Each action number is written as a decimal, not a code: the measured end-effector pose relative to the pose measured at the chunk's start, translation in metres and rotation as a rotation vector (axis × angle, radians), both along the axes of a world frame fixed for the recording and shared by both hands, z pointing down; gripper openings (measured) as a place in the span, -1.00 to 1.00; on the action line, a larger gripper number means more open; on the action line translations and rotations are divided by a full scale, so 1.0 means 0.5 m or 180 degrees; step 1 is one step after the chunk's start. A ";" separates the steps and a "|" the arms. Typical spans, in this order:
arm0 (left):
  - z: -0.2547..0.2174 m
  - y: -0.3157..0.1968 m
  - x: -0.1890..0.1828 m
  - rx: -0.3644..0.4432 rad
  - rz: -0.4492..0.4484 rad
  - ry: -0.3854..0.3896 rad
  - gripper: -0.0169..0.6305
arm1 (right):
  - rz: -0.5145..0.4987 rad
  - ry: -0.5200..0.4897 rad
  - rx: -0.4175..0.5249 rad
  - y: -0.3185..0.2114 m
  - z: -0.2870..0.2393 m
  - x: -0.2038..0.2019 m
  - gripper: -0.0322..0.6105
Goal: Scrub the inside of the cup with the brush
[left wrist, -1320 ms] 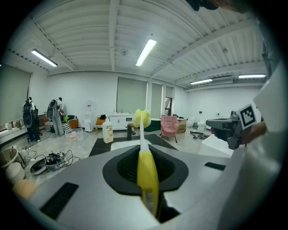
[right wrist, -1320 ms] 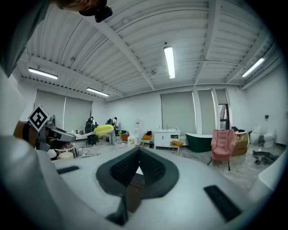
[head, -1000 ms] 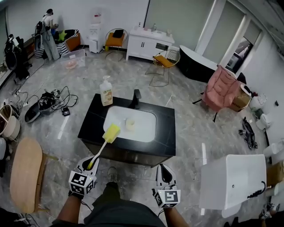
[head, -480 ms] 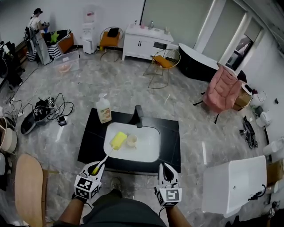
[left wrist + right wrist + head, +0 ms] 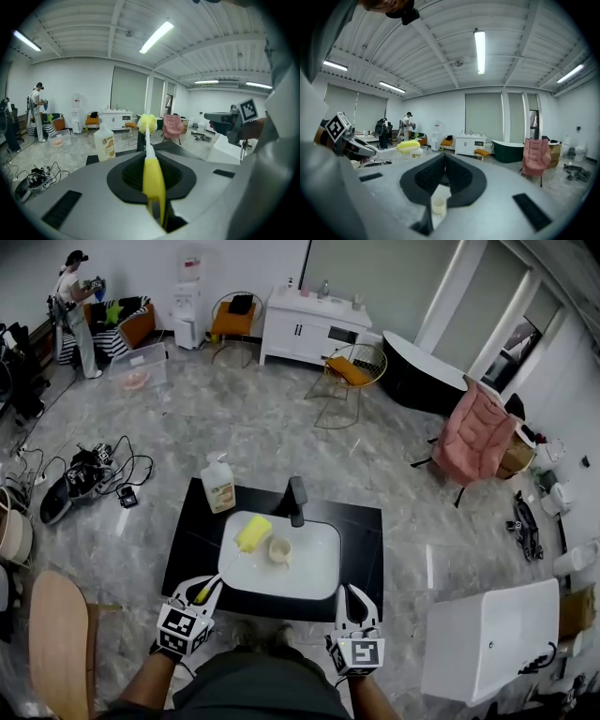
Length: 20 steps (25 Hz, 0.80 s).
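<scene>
Yellow-headed brush (image 5: 253, 532): clamped in left gripper (image 5: 200, 592) jaws, head over white sink (image 5: 314, 570), near cup (image 5: 279, 548) standing inside. Right gripper (image 5: 352, 604) jaws closed, empty. Scrubbing apparently not yet begun.

Black surface (image 5: 187, 549) carries a white sink basin (image 5: 314, 568). Faucet (image 5: 297, 501) stands upright at the basin's 12 o'clock. Soap bottle (image 5: 218, 486) is upright on the surface at its 11 o'clock. On the floor: tangled cables (image 5: 89, 474) at 10 o'clock, pink chair (image 5: 476, 439) at 2 o'clock, white cabinet (image 5: 309, 329) well apart at 12 o'clock.
</scene>
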<state>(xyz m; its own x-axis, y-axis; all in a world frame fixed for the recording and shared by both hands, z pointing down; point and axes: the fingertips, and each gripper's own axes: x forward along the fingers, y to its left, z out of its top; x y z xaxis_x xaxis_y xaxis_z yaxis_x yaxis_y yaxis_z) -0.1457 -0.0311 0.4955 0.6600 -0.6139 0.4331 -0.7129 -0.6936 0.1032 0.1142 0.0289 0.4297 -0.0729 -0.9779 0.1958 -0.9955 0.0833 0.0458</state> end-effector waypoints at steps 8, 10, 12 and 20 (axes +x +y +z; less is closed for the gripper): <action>-0.009 -0.029 0.030 0.0049 -0.0153 -0.0027 -0.85 | -0.0319 -0.0019 0.0007 -0.056 0.009 0.017 -0.87; -0.014 -0.035 0.035 0.0062 -0.0186 -0.0040 -0.85 | -0.0424 -0.0060 0.0007 -0.071 0.010 0.016 -0.76; -0.015 -0.033 0.039 0.0057 -0.0219 -0.0064 -0.85 | -0.0527 -0.0105 -0.0012 -0.078 0.017 0.016 -0.67; -0.016 -0.039 0.028 0.0047 -0.0396 -0.0117 -0.85 | -0.0817 -0.0111 -0.0185 -0.113 0.042 0.009 -0.33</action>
